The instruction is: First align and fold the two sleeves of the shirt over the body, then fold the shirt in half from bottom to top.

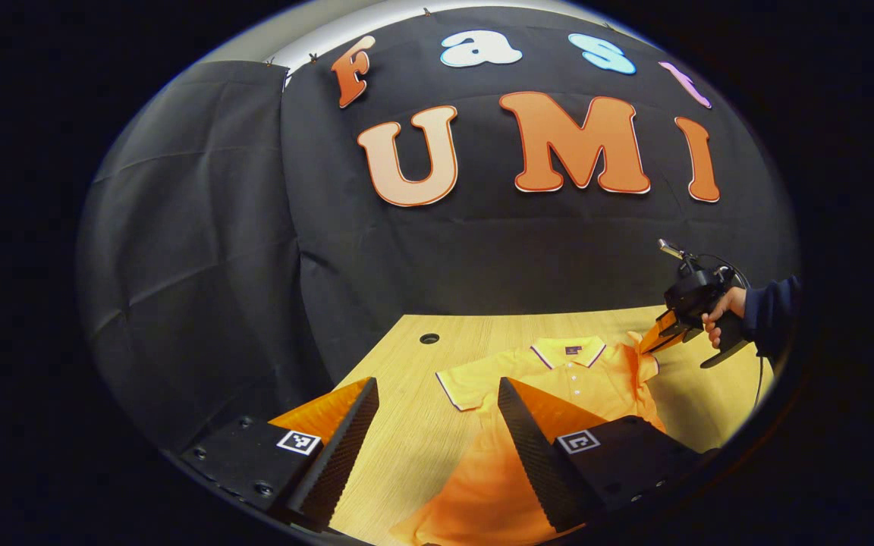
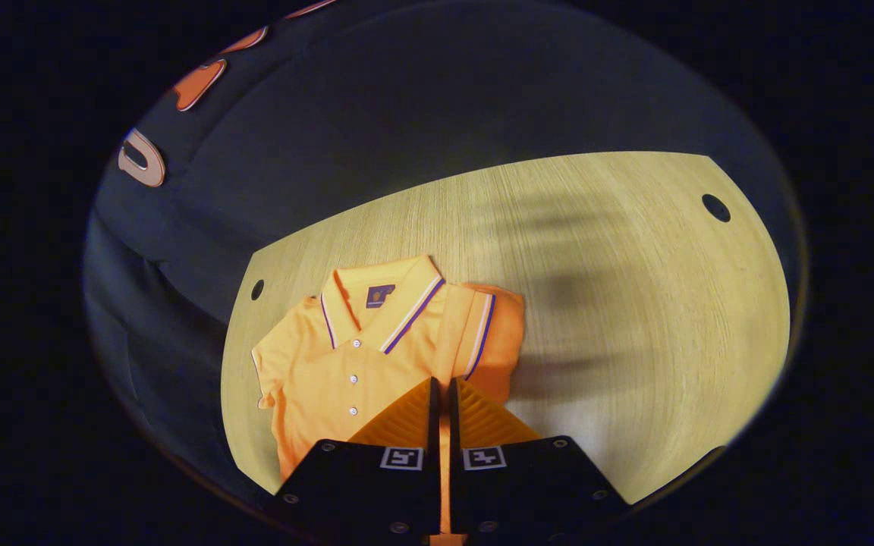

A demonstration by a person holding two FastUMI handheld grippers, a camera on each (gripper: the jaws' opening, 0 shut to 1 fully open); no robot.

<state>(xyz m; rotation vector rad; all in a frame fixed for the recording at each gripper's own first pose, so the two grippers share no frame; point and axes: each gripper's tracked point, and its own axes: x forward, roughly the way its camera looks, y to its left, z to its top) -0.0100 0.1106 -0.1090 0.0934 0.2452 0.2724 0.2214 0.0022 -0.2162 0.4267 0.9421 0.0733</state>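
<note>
A: So, where does the shirt (image 2: 346, 356) lie?
B: Flat on the wooden table (image 2: 634, 303), buttons up, its long axis running from collar (image 2: 384, 299) to hem; one sleeve (image 2: 494, 337) is folded over the body.
A: Any writing?
B: A small dark neck label (image 2: 380, 295), too small to read.
A: The grippers?
B: The left gripper (image 1: 437, 425) hangs spread wide over the shirt. The right gripper (image 2: 441, 402), above the folded sleeve, looks nearly closed; whether it pinches cloth, I cannot tell.

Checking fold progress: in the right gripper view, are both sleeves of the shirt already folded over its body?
No. One sleeve lies folded over the shirt, but the other sleeve is spread out flat on the table.
</note>
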